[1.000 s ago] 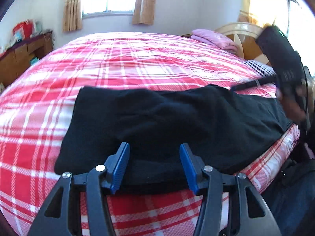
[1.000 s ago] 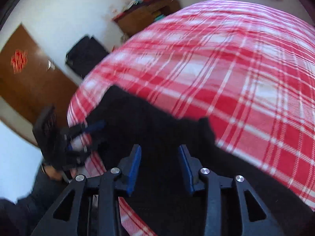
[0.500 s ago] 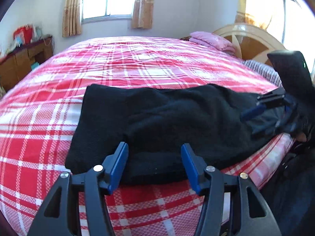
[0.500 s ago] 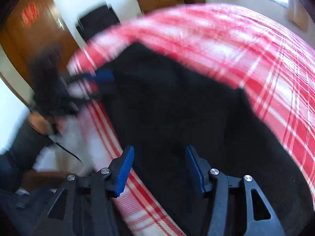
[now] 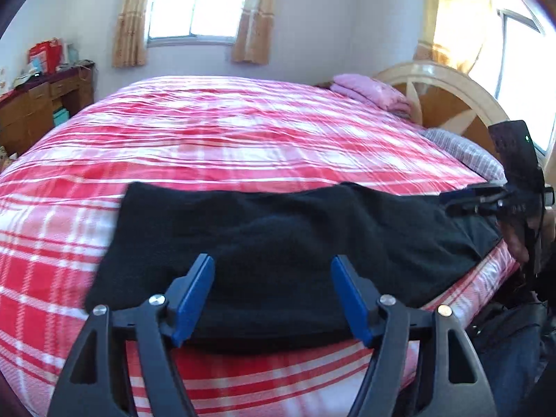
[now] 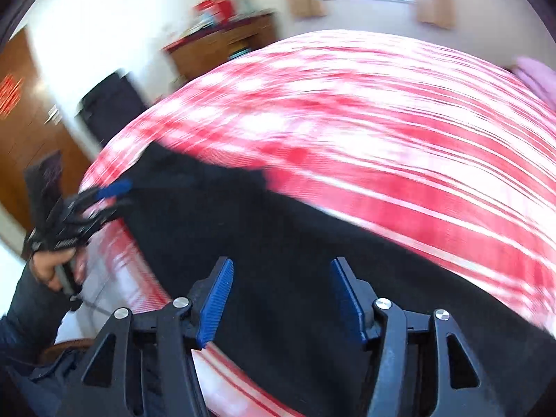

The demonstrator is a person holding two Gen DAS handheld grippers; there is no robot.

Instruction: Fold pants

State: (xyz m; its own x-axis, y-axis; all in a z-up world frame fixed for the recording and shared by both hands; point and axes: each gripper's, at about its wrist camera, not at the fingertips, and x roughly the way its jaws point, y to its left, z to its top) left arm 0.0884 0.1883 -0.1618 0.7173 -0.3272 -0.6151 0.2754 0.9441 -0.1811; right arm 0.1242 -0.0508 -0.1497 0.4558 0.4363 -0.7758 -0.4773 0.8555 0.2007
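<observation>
Black pants (image 5: 278, 236) lie flat along the near edge of the bed, folded lengthwise; they also fill the lower part of the right wrist view (image 6: 295, 243). My left gripper (image 5: 272, 271) is open and empty, just above the pants' near edge at their left part. My right gripper (image 6: 281, 274) is open and empty, low over the pants' right end; it shows in the left wrist view (image 5: 462, 201) at the far right. The left gripper shows in the right wrist view (image 6: 107, 194) at the pants' far end.
The bed has a red and white plaid cover (image 5: 243, 132). A pink folded cloth (image 5: 368, 90) lies near the curved headboard (image 5: 451, 97). A wooden dresser (image 5: 38, 104) stands by the left wall. A brown door (image 6: 24, 121) is beyond the bed's foot.
The left gripper has pulled back and risen a little. The right gripper has come down from above the bed to the pants' right end and is swinging; its view is blurred.
</observation>
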